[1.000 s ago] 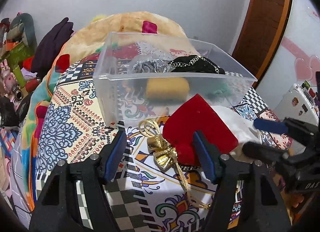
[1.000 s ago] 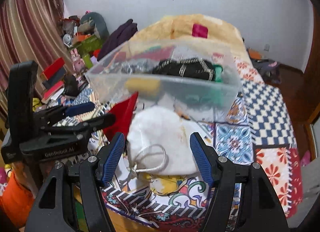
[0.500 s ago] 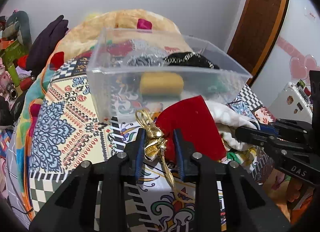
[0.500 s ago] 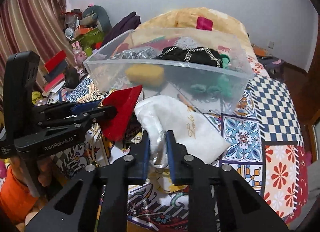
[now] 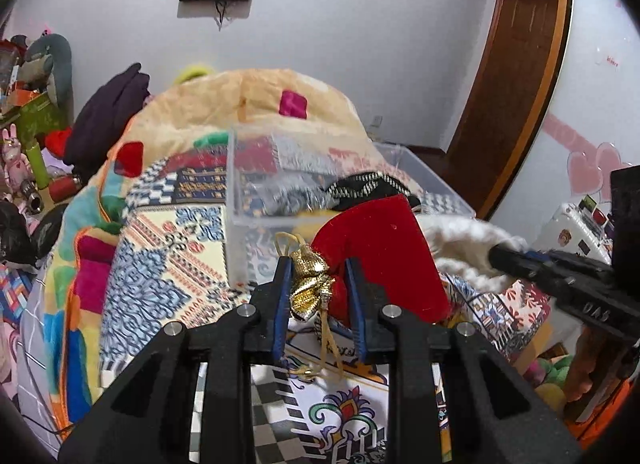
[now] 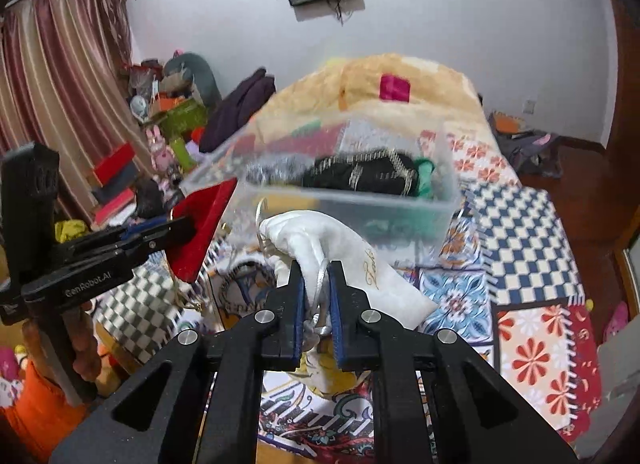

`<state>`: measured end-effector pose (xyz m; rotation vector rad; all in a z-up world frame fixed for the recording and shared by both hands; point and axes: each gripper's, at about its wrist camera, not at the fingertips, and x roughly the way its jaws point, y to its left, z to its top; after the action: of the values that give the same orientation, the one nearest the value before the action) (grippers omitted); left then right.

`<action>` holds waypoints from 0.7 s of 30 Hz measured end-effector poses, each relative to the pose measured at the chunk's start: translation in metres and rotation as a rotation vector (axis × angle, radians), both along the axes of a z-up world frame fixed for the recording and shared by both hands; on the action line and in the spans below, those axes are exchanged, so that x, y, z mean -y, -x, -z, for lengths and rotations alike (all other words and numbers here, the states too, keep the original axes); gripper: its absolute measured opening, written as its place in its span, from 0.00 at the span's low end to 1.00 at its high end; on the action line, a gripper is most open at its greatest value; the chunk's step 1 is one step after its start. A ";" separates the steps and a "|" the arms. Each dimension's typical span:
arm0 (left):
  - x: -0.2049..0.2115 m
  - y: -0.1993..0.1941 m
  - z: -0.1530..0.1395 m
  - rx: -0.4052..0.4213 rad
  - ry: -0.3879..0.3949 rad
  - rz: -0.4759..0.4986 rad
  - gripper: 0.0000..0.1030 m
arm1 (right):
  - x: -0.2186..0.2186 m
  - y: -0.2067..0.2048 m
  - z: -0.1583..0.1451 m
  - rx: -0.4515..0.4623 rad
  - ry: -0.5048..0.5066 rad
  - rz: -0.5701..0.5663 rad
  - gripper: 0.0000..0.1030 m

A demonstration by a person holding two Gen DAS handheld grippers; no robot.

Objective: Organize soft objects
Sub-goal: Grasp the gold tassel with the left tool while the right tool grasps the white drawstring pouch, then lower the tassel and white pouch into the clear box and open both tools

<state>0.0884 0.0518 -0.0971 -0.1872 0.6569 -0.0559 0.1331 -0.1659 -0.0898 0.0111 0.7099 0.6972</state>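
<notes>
My left gripper [image 5: 318, 268] is shut on the gathered neck and gold bow of a red velvet pouch [image 5: 384, 248] and holds it above the bed; the pouch also shows in the right wrist view [image 6: 202, 232]. My right gripper [image 6: 318, 270] is shut on the neck and silver cord of a white drawstring pouch [image 6: 360, 264], lifted off the bed. Behind both stands a clear plastic bin [image 6: 360, 207] with a black cloth item [image 6: 360, 175], a silvery item and green pieces inside. The bin also shows in the left wrist view [image 5: 256, 223].
A patterned patchwork blanket [image 6: 520, 223] covers the bed. A tan pillow pile [image 5: 248, 103] and a dark purple garment [image 5: 112, 111] lie behind the bin. Toys and boxes crowd the left side [image 6: 168, 123]. A wooden door [image 5: 516, 63] is at the right.
Both grippers closed on their pouches and have lifted them off the bed toward the bin. The view has tilted upward.
</notes>
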 end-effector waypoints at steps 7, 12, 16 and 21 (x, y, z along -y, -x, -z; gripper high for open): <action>-0.009 -0.006 -0.021 0.054 -0.011 -0.038 0.25 | 0.010 0.005 -0.045 0.123 -0.051 0.046 0.10; -0.014 -0.022 -0.038 0.085 -0.007 -0.057 0.25 | 0.010 -0.003 -0.068 0.185 -0.078 0.073 0.10; -0.016 -0.038 -0.053 0.102 -0.024 -0.071 0.25 | 0.003 -0.017 -0.076 0.206 -0.081 0.088 0.10; -0.010 -0.063 -0.066 0.118 -0.070 -0.083 0.25 | -0.007 -0.037 -0.075 0.212 -0.061 0.106 0.10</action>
<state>0.1514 0.0623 -0.0308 -0.1418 0.5323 0.0353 0.1705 -0.1589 -0.0149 0.0296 0.4814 0.6082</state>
